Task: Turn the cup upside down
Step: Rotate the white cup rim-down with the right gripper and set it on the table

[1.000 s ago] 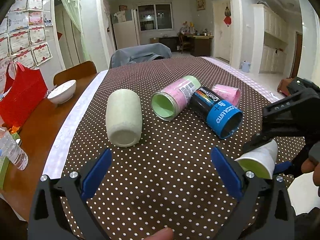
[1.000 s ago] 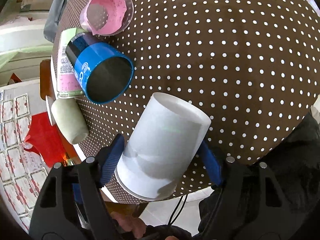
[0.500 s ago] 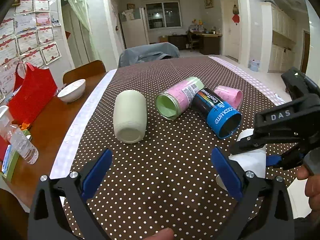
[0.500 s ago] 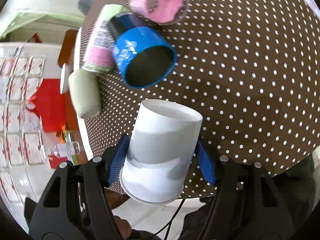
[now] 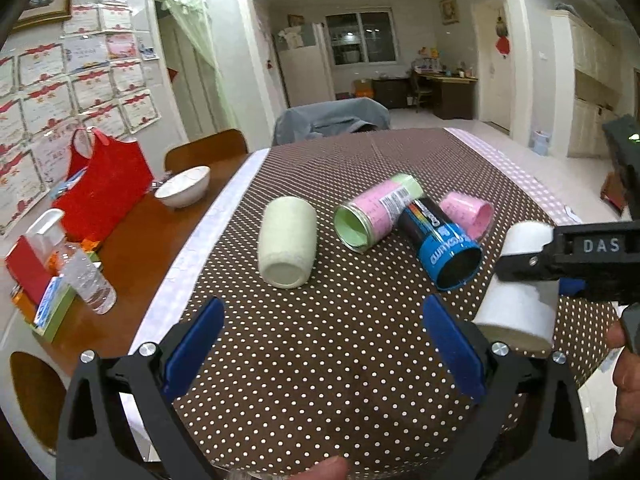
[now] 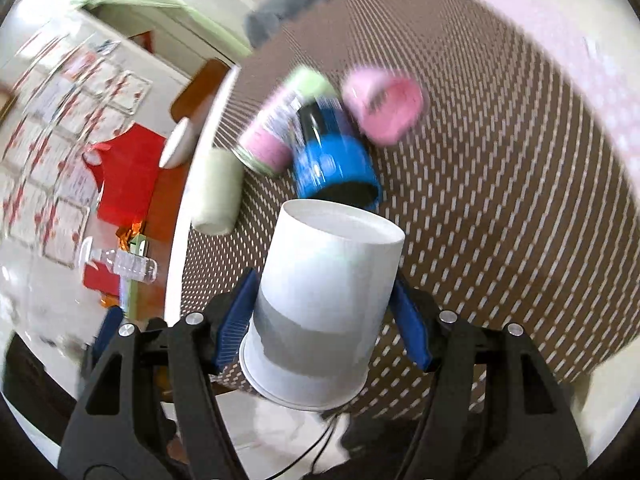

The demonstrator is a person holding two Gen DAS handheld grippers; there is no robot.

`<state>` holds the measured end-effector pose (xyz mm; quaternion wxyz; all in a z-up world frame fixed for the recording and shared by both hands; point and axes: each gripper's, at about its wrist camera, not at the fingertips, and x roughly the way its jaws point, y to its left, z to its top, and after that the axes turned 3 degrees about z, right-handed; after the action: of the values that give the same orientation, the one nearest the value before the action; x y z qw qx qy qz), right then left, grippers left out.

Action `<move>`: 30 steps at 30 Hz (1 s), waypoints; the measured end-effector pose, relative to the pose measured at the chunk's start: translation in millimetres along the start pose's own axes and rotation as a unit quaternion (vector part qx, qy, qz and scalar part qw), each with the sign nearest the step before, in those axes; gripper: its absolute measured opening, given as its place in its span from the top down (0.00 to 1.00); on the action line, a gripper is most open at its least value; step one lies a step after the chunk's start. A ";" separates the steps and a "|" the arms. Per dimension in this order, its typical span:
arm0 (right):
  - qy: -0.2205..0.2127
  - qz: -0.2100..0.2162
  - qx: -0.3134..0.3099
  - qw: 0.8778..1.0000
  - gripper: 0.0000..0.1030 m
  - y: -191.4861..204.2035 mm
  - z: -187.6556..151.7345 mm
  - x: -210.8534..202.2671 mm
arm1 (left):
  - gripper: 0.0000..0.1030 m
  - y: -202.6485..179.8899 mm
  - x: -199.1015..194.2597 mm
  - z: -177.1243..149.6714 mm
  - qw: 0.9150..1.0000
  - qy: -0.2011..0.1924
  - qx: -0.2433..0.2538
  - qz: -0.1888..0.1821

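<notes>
My right gripper (image 6: 326,322) is shut on a white paper cup (image 6: 320,300), its blue pads on both sides of the cup. The cup is tilted, its flat base pointing away from the camera and its rim toward me. In the left wrist view the same white cup (image 5: 518,300) sits at the table's right edge, base up and leaning, under the black right gripper (image 5: 580,264). My left gripper (image 5: 324,348) is open and empty above the brown polka-dot tablecloth (image 5: 320,360).
Several cups lie on their sides mid-table: a pale green cup (image 5: 286,248), a pink-and-green cup (image 5: 376,216), a blue-and-black cup (image 5: 444,248) and a pink cup (image 5: 466,214). A bowl (image 5: 184,192), red bag (image 5: 102,196) and water bottle (image 5: 86,276) stand at the left.
The right gripper has rotated the white cup, so its base has swung from facing down-forward to up and away. The right view is blurred with motion. The left gripper stays open.
</notes>
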<state>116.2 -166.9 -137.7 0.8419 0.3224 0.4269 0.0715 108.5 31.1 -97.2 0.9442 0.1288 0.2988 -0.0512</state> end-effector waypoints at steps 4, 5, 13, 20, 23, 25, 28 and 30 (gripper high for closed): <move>-0.060 -0.007 -0.075 0.995 0.38 4.6 0.5 -10.9 | 0.05 3.6 -9.5 3.4 1.000 0.001 -0.026 0.016; -0.074 -0.006 -0.092 0.993 0.38 4.5 -1.2 -14.1 | 0.05 4.4 -11.9 3.4 0.999 0.002 -0.032 0.023; -0.168 -0.041 -0.228 0.958 0.37 11.4 -26.0 -23.8 | 0.05 7.6 -23.8 -6.2 0.995 0.002 -0.082 0.050; -0.216 -0.071 -0.329 0.917 0.37 27.3 -46.5 -14.9 | 0.05 11.4 -24.5 -14.3 0.992 0.005 -0.108 0.057; -0.227 -0.080 -0.361 0.901 0.37 36.2 -53.8 -9.5 | 0.05 15.6 -23.9 -16.2 0.991 0.005 -0.118 0.057; -0.223 -0.087 -0.377 0.895 0.37 40.2 -58.1 -1.7 | 0.05 19.3 -22.7 -18.4 0.991 0.005 -0.124 0.058; -0.206 -0.101 -0.389 0.892 0.37 40.6 -64.8 12.9 | 0.05 25.1 -20.2 -23.2 0.989 0.009 -0.134 0.059; -0.198 -0.111 -0.393 0.891 0.37 38.3 -69.0 19.8 | 0.05 26.8 -17.5 -25.7 0.989 0.013 -0.134 0.059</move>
<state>81.7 -95.9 -157.3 0.9694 -0.0767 0.2213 0.0740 84.7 64.3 -101.7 0.9505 0.0185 0.3068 0.0465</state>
